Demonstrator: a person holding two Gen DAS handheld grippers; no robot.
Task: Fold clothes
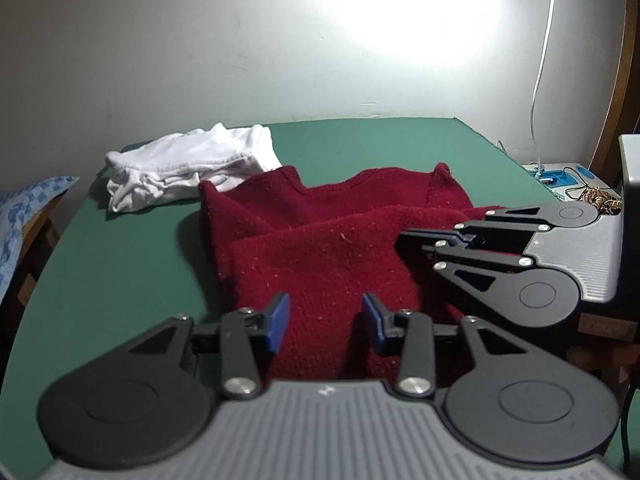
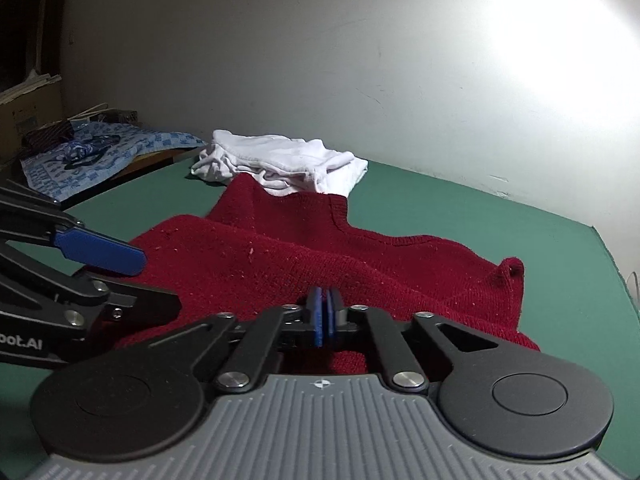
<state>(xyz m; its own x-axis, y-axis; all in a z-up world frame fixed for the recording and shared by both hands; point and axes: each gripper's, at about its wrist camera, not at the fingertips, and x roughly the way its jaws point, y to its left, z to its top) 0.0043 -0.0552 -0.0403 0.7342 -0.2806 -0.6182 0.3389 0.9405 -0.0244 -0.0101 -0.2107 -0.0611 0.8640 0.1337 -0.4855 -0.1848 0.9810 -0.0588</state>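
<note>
A: Left wrist view. What was recorded?

B: A dark red knitted sweater (image 1: 320, 240) was seen lying on the green table (image 1: 120, 260), partly folded, one layer doubled over toward the neckline. The left gripper (image 1: 325, 322) was held low over the near hem, its blue pads (image 1: 279, 320) spread apart, with nothing between them. A crumpled white garment (image 1: 188, 168) was noted at the far left, touching the sweater's far corner. The right gripper (image 1: 416, 246) was seen at the sweater's right edge, fingers drawn together; whether cloth was caught could not be told from here.

A: And the right wrist view?

B: The right gripper (image 2: 323, 312) was found with its pads pressed together over the near edge of the sweater (image 2: 320, 256); red knit was seen directly beneath them, but a pinch could not be confirmed. The left gripper (image 2: 120, 276) was noted at the left, one blue pad (image 2: 100, 252) raised above the cloth. The white garment (image 2: 280, 164) lay beyond, against the sweater's far point. A blue patterned cloth (image 2: 120, 152) was seen off the table (image 2: 480, 216), far left.
</note>
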